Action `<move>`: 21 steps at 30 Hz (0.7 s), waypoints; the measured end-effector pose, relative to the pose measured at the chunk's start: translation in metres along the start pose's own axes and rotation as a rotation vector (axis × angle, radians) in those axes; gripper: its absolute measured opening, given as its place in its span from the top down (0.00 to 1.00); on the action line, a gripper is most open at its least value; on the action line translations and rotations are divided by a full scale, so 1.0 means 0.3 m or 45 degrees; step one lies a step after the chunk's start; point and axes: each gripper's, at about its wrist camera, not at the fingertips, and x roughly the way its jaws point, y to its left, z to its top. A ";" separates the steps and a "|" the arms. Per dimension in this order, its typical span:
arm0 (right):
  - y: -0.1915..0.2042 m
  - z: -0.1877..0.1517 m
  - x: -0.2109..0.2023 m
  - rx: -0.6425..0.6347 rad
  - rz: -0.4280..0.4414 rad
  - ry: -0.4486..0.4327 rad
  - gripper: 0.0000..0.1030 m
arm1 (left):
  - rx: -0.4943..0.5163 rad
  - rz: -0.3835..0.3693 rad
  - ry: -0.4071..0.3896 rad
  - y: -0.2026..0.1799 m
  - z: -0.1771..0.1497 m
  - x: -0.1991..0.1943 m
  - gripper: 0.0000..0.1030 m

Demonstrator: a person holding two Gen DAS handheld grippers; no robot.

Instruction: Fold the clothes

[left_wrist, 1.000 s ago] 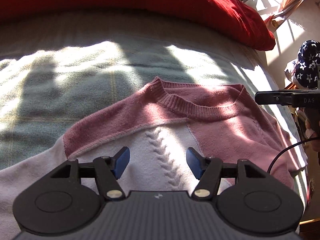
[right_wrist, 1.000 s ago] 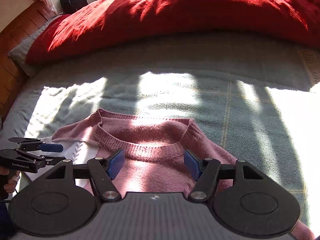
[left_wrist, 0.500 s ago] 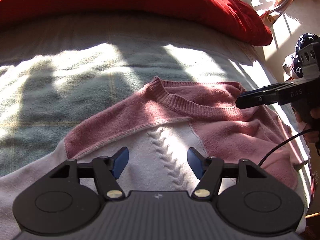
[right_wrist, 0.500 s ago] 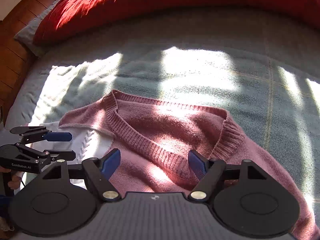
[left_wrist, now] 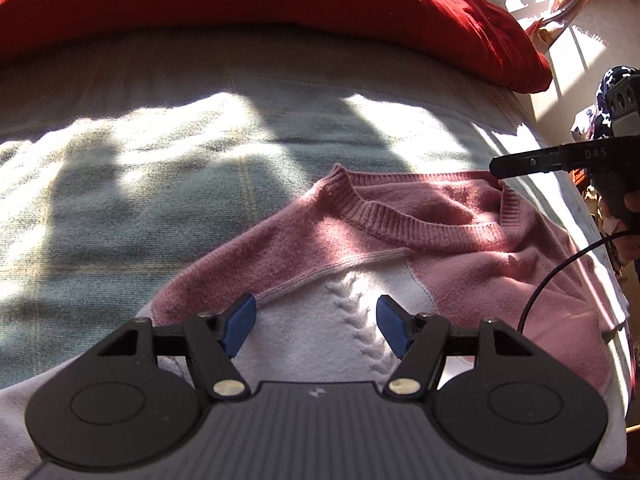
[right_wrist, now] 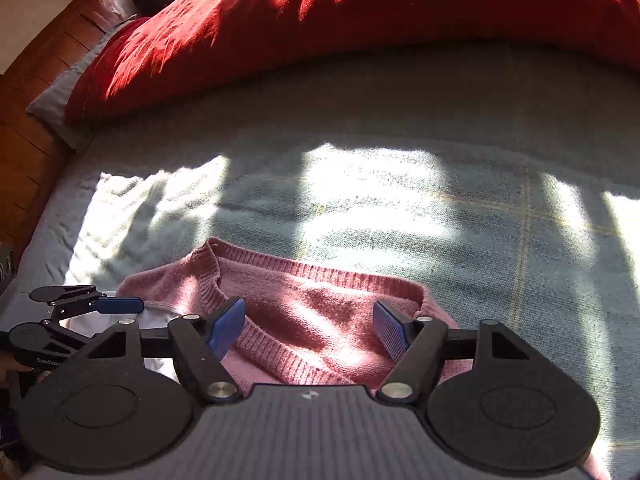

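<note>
A pink and white knit sweater (left_wrist: pixel 400 248) lies front up on the bed, its ribbed collar (left_wrist: pixel 424 224) toward the pillows. My left gripper (left_wrist: pixel 316 326) is open and empty, just above the white cable-knit chest. My right gripper (right_wrist: pixel 308 326) is open and empty, over the collar (right_wrist: pixel 304 308). The right gripper also shows at the right of the left wrist view (left_wrist: pixel 532 162), at the collar's far corner. The left gripper shows at the left edge of the right wrist view (right_wrist: pixel 86 304).
A pale green blanket (left_wrist: pixel 160 184) covers the bed. A long red pillow (left_wrist: pixel 280 4) lies across the head of the bed and shows in the right wrist view (right_wrist: pixel 360 20). Wooden floor (right_wrist: pixel 24 120) lies past the bed's left edge. A cable (left_wrist: pixel 560 272) hangs over the sweater's right shoulder.
The right gripper has moved in over the sweater's collar, first dipping closer, then drawing back a little. The left gripper has stayed over the chest. Both have stayed open.
</note>
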 end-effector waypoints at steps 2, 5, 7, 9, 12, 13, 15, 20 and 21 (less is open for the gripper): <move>-0.030 0.037 0.002 -0.047 -0.078 -0.016 0.49 | 0.015 0.003 0.005 -0.007 0.002 0.011 0.35; -0.070 0.066 0.066 -0.118 -0.154 0.065 0.63 | 0.061 0.012 0.006 -0.025 0.008 0.023 0.34; -0.078 0.061 0.121 -0.182 -0.182 0.150 0.68 | 0.076 0.010 0.011 -0.028 0.011 0.025 0.34; -0.054 0.041 0.137 -0.282 -0.207 0.182 0.69 | 0.088 0.008 0.015 -0.031 0.013 0.026 0.33; -0.009 0.021 0.128 -0.400 -0.192 0.246 0.82 | 0.080 0.003 0.019 -0.025 0.014 0.025 0.33; 0.006 0.012 0.128 -0.447 -0.208 0.258 0.83 | 0.076 0.003 0.018 -0.023 0.014 0.026 0.33; 0.027 0.009 0.120 -0.504 -0.270 0.220 0.89 | 0.068 0.006 0.018 -0.022 0.015 0.029 0.33; 0.013 0.053 0.088 -0.450 -0.401 0.067 0.98 | 0.081 0.010 0.005 -0.030 0.021 0.021 0.33; 0.001 0.065 0.091 -0.419 -0.392 0.081 0.98 | 0.083 0.011 0.002 -0.031 0.022 0.019 0.33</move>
